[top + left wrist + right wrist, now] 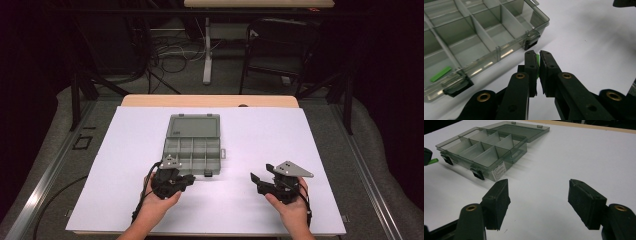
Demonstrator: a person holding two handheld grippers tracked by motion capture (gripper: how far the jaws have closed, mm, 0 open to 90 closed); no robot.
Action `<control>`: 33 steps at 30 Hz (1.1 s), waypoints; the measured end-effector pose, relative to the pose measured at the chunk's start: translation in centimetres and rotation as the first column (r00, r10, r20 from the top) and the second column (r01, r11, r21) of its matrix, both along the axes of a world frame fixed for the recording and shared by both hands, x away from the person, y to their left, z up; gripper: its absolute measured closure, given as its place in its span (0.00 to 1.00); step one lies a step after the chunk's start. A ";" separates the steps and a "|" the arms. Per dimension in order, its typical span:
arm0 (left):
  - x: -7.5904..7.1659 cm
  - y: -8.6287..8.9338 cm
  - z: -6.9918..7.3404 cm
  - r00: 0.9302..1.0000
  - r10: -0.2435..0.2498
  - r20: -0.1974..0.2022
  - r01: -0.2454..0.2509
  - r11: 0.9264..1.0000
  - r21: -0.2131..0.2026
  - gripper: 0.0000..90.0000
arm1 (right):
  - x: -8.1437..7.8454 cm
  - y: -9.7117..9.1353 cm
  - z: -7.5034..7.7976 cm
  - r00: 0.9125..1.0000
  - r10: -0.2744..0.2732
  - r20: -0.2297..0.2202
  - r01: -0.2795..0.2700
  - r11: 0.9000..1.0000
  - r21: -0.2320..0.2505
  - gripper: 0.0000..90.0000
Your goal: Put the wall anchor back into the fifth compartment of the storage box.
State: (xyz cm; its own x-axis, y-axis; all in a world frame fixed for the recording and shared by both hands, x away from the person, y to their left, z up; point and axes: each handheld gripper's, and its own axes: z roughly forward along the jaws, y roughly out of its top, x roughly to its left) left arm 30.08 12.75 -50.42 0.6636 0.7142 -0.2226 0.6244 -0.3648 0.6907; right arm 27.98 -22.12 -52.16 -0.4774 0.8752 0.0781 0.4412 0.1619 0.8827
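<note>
white table sheet (250, 200) carries a translucent grey plastic compartment box (192, 150), lid folded flat open at the far side, dividers standing, two black latches on the near wall (532, 42). left gripper (538, 56) sits just off the box's near edge, clenched on a small thin green plastic strip (538, 60), only a sliver of it showing between the pads, above the sheet and beside the right latch. right gripper (537, 195) is released, jaws wide with nothing between them, parked well apart to the right of the box. a second flat green strip (440, 73) already lies in the near-left compartment. risks, my read: grip is on a narrow edge, so the strip could pivot or slip out before it clears the wall; coming in low, the jaws could clip the near wall or latch and shove the light box, since nothing pins it; releasing over a divider could leave the strip straddling two cells or in the wrong one.
</note>
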 end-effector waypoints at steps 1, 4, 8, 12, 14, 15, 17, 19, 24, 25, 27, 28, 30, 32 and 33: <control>0.1 0.2 0.1 1.000 0.008 0.003 -0.008 1.000 0.001 0.94 | 0.0 0.0 0.0 1.000 0.000 0.000 0.000 1.000 0.001 0.36; 0.4 0.6 0.2 1.000 0.019 0.011 -0.019 1.000 0.008 0.94 | 0.0 0.0 0.0 1.000 0.001 0.000 -0.001 1.000 0.000 0.36; 0.9 1.2 0.5 0.999 0.040 0.013 -0.040 0.999 0.006 0.94 | 0.1 0.1 -0.1 1.000 0.001 0.010 -0.001 1.000 0.009 0.36; 1.4 1.8 0.8 0.998 0.059 0.015 -0.059 0.998 0.008 0.94 | 0.1 0.1 -0.1 1.000 0.001 0.009 -0.001 1.000 0.009 0.36; 1.7 2.2 0.9 0.998 0.066 0.009 -0.066 0.998 0.007 0.94 | 0.1 0.1 -0.1 1.000 0.001 0.009 -0.001 1.000 0.010 0.36; 1.8 2.3 1.0 0.997 0.073 0.008 -0.073 0.997 0.010 0.94 | 0.1 0.1 -0.1 1.000 0.001 0.009 -0.001 1.000 0.010 0.36; 2.0 2.6 1.0 0.997 0.079 0.018 -0.080 0.997 0.017 0.94 | 0.1 0.1 -0.1 1.000 0.002 0.008 -0.002 1.000 0.010 0.36; 2.3 2.8 1.1 0.995 0.096 0.018 -0.096 0.995 0.015 0.94 | -0.1 -0.1 0.1 1.000 0.014 -0.023 -0.014 1.000 -0.007 0.36; 2.9 3.6 1.2 0.993 0.118 0.008 -0.118 0.993 0.005 0.94 | -0.1 0.0 0.1 1.000 0.016 -0.024 -0.016 1.000 -0.010 0.36; 3.0 3.7 1.2 0.993 0.117 0.004 -0.117 0.993 0.005 0.94 | -0.1 0.0 0.1 1.000 0.016 -0.025 -0.016 1.000 -0.010 0.36; 3.2 3.9 1.3 0.992 0.125 0.002 -0.125 0.992 0.009 0.94 | -0.1 0.0 0.1 1.000 0.017 -0.024 -0.017 1.000 -0.010 0.36; 3.3 4.0 1.3 0.992 0.127 0.004 -0.127 0.992 0.015 0.94 | -0.1 0.0 0.1 1.000 0.016 -0.024 -0.017 1.000 -0.011 0.36; 3.5 4.2 1.3 0.991 0.134 0.004 -0.134 0.991 0.021 0.94 | -0.1 0.0 0.1 1.000 0.017 -0.024 -0.017 1.000 -0.011 0.36; 3.7 4.5 1.3 0.990 0.140 0.005 -0.140 0.990 0.032 0.94 | -0.1 0.0 0.1 1.000 0.016 -0.025 -0.017 1.000 -0.010 0.36; 3.9 4.6 1.2 0.989 0.146 0.005 -0.146 0.989 0.033 0.94 | -0.1 0.0 0.1 1.000 0.017 -0.024 -0.017 1.000 -0.011 0.36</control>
